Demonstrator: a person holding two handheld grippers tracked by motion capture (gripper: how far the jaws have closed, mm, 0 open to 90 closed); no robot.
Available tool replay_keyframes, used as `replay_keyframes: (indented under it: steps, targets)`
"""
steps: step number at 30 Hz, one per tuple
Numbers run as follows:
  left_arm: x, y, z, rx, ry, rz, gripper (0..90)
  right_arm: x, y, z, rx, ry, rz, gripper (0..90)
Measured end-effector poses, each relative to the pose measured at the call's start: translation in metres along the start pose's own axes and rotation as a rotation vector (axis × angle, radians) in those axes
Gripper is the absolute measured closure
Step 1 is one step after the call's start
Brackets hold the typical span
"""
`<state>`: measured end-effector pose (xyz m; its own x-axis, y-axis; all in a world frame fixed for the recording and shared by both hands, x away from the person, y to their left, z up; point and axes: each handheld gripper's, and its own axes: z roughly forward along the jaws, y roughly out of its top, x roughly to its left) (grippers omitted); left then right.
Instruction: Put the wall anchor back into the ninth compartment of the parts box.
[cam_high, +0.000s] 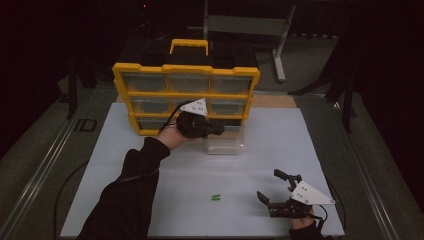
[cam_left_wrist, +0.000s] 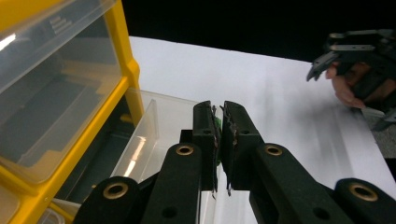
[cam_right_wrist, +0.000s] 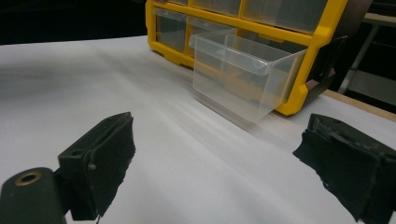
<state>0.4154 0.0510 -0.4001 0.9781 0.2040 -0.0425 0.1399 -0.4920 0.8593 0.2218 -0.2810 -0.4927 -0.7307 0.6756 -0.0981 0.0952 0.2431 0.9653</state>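
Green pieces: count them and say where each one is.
2. One green piece lies on the white table; another green piece is pinched in the left gripper above the clear drawer. More may be hidden.

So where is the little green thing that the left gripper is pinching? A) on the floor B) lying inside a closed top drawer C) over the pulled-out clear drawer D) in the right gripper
C: in the left gripper view the left gripper has its jaws shut on a small green piece, just above the pulled-out clear drawer of the yellow organizer.
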Motion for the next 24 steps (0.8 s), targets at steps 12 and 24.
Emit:
replay_keyframes:
  steps: [12, 24]
  targets:
    - [0.008, -0.010, 0.024, 0.093, 0.053, -0.036, 84.6, 0.000, 0.000, -0.001, -0.003, -0.001, 0.008, 9.1]
    - [0.013, -0.012, 0.023, 0.107, 0.071, -0.110, 64.2, 0.000, 0.000, 0.000, -0.002, 0.001, 0.006, 9.1]
